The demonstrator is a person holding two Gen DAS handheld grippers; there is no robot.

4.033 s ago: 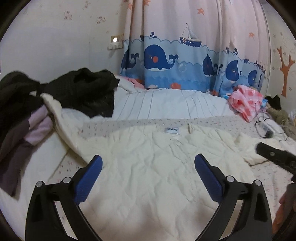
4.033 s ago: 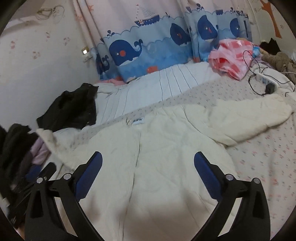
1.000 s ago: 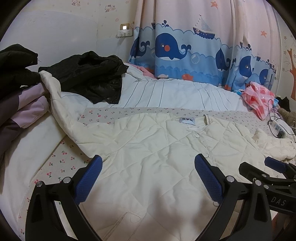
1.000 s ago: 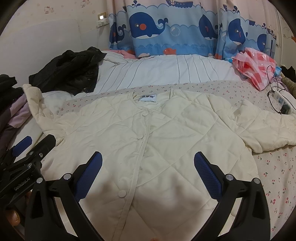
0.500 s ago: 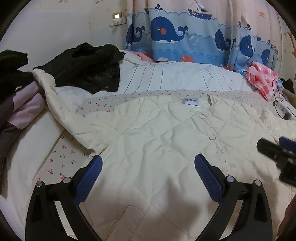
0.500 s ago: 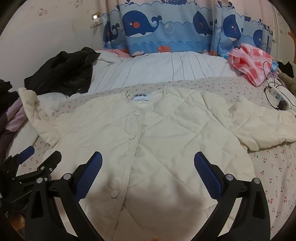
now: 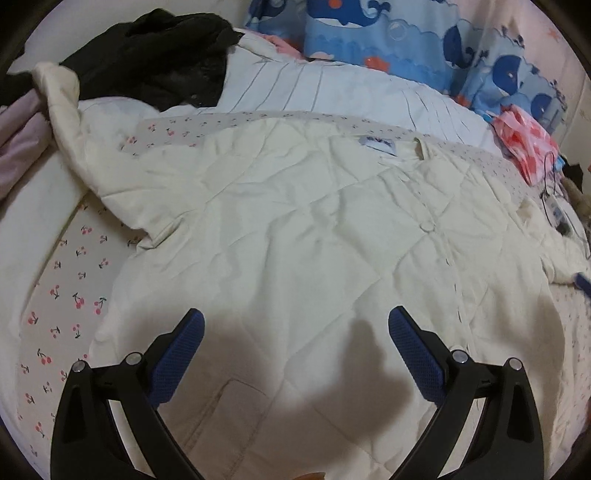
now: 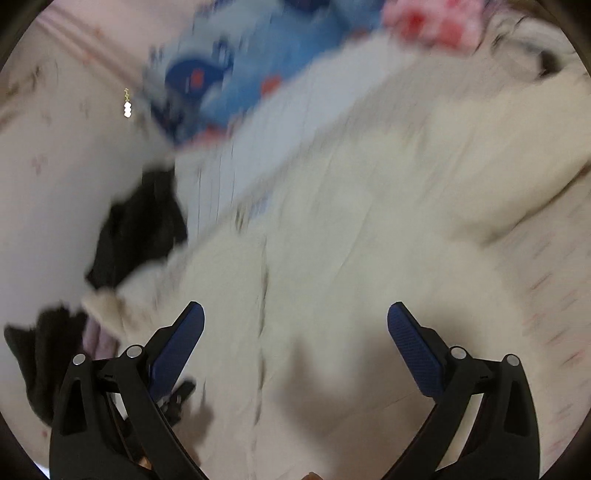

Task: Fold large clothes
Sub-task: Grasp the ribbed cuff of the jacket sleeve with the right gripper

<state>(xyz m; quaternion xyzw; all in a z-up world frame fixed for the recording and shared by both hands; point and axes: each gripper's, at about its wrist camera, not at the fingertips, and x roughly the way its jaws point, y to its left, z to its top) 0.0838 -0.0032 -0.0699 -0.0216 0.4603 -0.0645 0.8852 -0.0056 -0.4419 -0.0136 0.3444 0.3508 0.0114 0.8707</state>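
On the cherry-print bed sheet (image 7: 66, 295) a cream quilted jacket (image 7: 295, 229) lies spread face up, its collar label (image 7: 380, 143) at the far end and its hem toward the camera, so the long axis runs away from both grippers along the button placket (image 7: 428, 225). One sleeve trails off to the left toward a heap of dark clothes (image 7: 159, 55), the other to the right. The left gripper (image 7: 295, 332) hangs over the lower front panel, near a pocket, with its jaws wide apart and nothing between them. The right gripper (image 8: 295, 321) is likewise spread and empty; its view is smeared, yet the jacket (image 8: 351, 240) fills it, with the right sleeve angling up and away. The left tool looks nearer the left sleeve, so a first fold would probably bring that side inward across the placket. Beyond the collar lie a white striped quilt (image 7: 332, 92) and a whale-print curtain (image 7: 406, 33).
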